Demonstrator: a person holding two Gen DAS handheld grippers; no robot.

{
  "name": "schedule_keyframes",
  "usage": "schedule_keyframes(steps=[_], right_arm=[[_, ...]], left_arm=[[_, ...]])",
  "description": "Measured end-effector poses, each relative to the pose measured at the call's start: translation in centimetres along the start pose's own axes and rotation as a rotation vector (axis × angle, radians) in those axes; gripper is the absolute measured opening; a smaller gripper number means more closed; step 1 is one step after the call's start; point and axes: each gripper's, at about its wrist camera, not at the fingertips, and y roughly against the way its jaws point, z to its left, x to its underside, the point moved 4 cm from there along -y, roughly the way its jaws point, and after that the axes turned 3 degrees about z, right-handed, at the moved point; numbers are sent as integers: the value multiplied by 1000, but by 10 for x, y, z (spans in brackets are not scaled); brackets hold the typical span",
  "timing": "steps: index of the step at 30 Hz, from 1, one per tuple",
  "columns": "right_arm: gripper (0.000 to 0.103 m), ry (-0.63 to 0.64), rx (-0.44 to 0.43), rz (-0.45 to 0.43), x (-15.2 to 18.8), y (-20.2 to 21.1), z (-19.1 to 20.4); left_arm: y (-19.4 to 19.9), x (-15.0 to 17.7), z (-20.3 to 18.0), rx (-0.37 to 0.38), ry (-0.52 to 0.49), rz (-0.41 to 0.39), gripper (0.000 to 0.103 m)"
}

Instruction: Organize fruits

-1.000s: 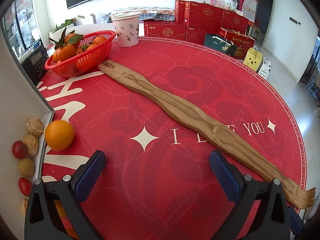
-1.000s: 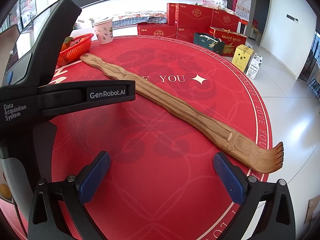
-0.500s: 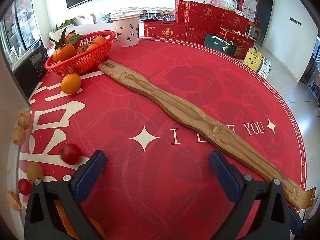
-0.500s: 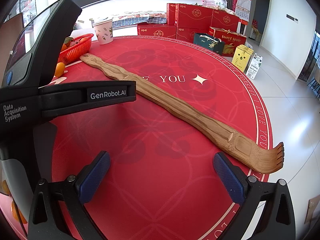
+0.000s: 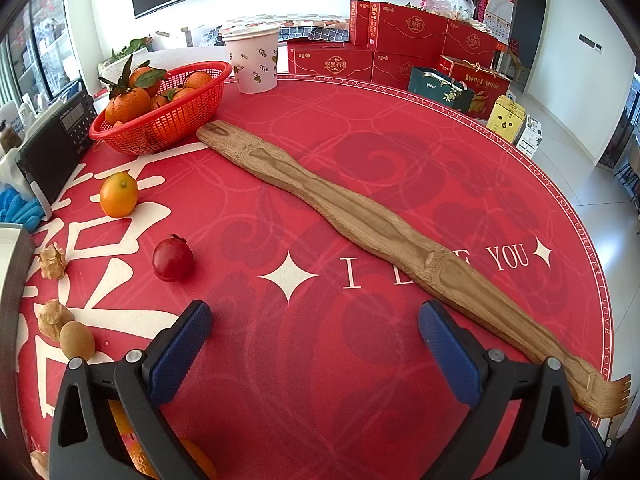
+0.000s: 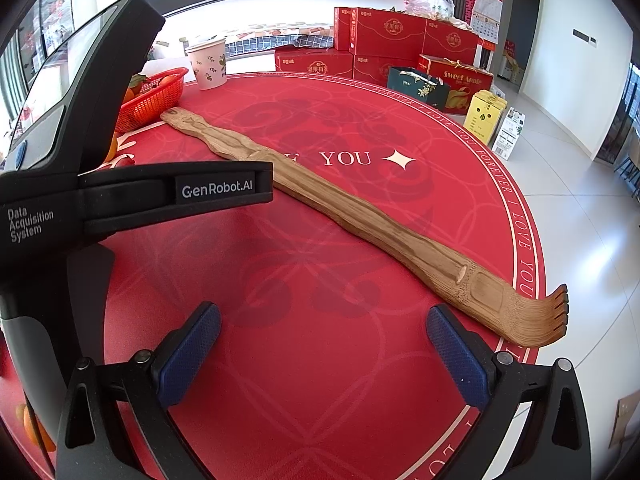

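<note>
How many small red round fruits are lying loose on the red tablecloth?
1 fully in view: the red fruit on the tablecloth, between the loose orange and the left gripper. Others may be hidden beyond the left edge or behind the gripper.

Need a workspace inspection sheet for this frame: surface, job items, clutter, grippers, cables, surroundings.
Surface: round table under a red printed cloth.
Job's things: red basket of oranges at the far left; loose orange, red fruit, brown fruit and husks lie on the cloth.
Clutter: wooden back scratcher diagonal across the table; cup; radio.
Grippers: left gripper and right gripper open, empty.
Cables: nothing seen.
Surroundings: red gift boxes, tiled floor.
</note>
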Motion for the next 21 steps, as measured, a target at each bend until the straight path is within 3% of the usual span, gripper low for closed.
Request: schedule_keyframes(steps=[21], right_arm=[[103, 14, -12, -5, 3, 1, -1]], left_arm=[[0, 0, 0, 0, 0, 0, 103]])
